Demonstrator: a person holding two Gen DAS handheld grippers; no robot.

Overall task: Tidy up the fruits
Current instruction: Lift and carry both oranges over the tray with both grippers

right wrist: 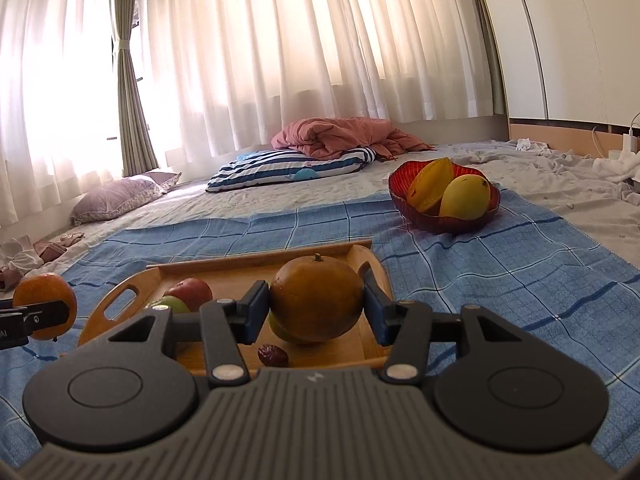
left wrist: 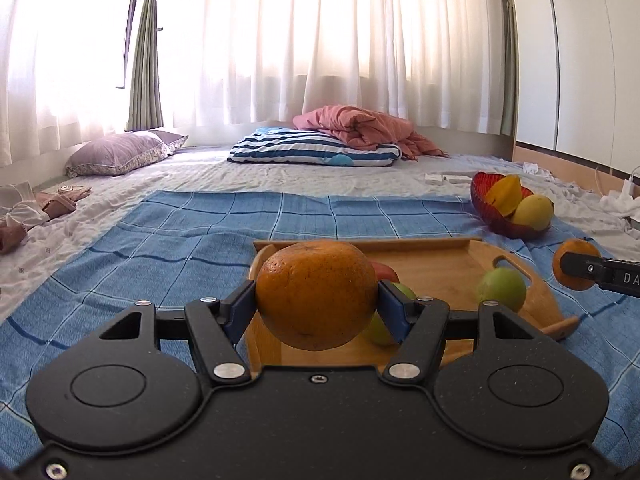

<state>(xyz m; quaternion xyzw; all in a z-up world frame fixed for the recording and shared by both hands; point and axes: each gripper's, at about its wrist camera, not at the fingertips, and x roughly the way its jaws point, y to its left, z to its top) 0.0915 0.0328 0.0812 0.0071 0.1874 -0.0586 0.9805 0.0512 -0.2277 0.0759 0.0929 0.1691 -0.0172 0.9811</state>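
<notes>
Two pairs of hand-held tongs hang above a blue checked cloth [right wrist: 500, 280] spread over a bed, each clamped on a piece of fruit raised clear of a shallow wooden tray with cut-out handles [right wrist: 256, 266]. The left tongs [left wrist: 316, 300], jaws roughly half open, pinch a large bright orange [left wrist: 316, 294] between their blue pads; the right tongs [right wrist: 316, 304], set a little narrower, grip a duller brownish-orange fruit with a short stem [right wrist: 316, 298] in the same way. The tray lies near the middle of the cloth. On it remain a round green fruit [left wrist: 502, 290] by its right-hand handle, a red apple-like fruit [right wrist: 190, 288] with another green one [right wrist: 172, 304] beside it near the left handle, and a small dark wrinkled date [right wrist: 273, 355] close to the tray's near edge. Toward the far right corner of the cloth sits a red ribbed glass bowl [right wrist: 404, 196] that holds a yellow mango [right wrist: 464, 196] and a ridged orange-yellow starfruit [right wrist: 430, 184]. The sorting appears partly done: two fruits lie in the bowl, two are in the air with their destination not yet clear, and at least four pieces wait on the tray. Pillows and a rumpled pink quilt [right wrist: 340, 132] lie at the far edge of the bed.
</notes>
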